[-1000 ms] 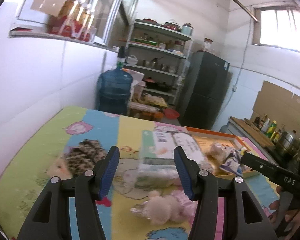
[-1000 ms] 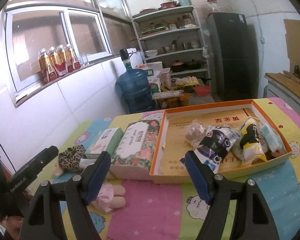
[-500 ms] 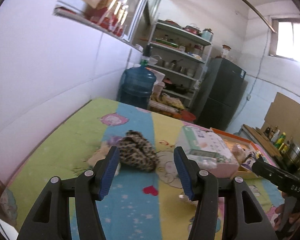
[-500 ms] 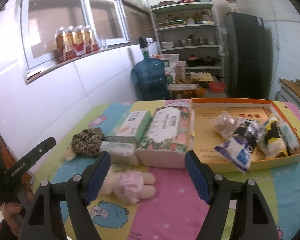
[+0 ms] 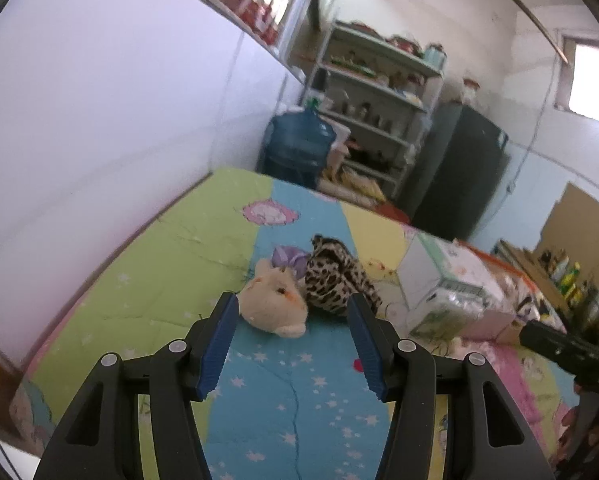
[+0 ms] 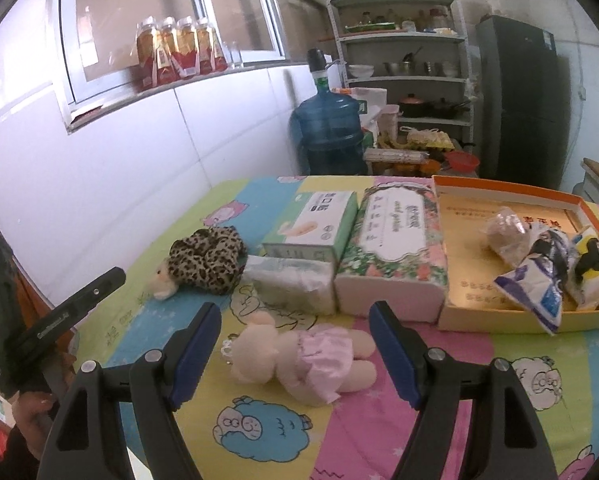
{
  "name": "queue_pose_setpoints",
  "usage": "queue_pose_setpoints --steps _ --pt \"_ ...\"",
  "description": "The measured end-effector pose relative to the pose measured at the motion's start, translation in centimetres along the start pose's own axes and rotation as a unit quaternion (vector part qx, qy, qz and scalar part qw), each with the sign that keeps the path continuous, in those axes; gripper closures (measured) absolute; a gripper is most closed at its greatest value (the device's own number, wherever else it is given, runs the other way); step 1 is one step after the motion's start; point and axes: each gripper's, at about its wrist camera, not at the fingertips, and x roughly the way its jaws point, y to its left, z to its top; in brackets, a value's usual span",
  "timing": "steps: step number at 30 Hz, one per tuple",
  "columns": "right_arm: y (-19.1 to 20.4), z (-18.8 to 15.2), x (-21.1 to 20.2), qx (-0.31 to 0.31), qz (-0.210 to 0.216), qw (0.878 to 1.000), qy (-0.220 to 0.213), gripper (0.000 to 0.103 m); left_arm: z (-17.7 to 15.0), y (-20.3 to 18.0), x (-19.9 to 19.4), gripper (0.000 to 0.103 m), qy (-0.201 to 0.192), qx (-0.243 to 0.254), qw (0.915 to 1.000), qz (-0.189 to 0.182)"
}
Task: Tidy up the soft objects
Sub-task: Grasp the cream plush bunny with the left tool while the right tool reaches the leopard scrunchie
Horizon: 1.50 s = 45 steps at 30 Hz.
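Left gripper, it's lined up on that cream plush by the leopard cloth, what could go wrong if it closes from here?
1. The cream plush touches the leopard cloth, which lies near the right finger; closing the open left gripper could pinch cloth too.
2. The plush sits at the fingertips, so a shallow grip may slip off.
3. The open right gripper hovers over the pink doll nearby; the two grippers might collide.

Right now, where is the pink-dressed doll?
In the right wrist view, the doll lies on the mat between the open right gripper's fingers, just in front of the tissue packs.
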Motion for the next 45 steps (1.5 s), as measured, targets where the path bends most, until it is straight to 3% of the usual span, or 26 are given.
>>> queue_pose_setpoints --steps 5,17,21,27,32,37,40,45 --pt "0.2 0.0 0.6 0.001 -0.004 1.000 0.006 0.027 0.0 -0.4 3.2 0.045 0.054 0.074 0.9958 0.003" --pt "-0.1 0.1 1.3 0.005 -0.018 1.000 0.012 0.027 0.8 0.0 6.0 0.045 0.087 0.189 0.9781 -0.004" --pt "-0.2 0.0 1.3 0.007 -0.021 1.000 0.014 0.027 1.4 0.3 7.2 0.045 0.108 0.188 0.9757 -0.031" --pt "-0.4 -0.4 1.2 0.006 -0.024 1.000 0.016 0.027 1.8 -0.3 8.7 0.045 0.133 0.204 0.9695 -0.023" --pt "-0.8 -0.7 1.1 0.011 -0.025 0.999 0.018 0.027 2.4 0.1 9.6 0.045 0.151 0.194 0.9691 -0.025" --pt "-0.8 -0.8 1.0 0.010 -0.021 1.000 0.018 0.027 2.8 0.3 9.5 0.053 0.136 0.183 0.9734 -0.025" --pt "-0.2 -0.5 1.2 0.004 0.009 1.000 0.023 0.027 2.3 0.7 8.9 0.054 0.127 0.166 0.9773 -0.035" --pt "3.5 1.2 2.0 -0.037 0.106 0.993 0.027 0.027 1.5 1.5 7.7 0.054 0.112 0.123 0.9856 -0.031"
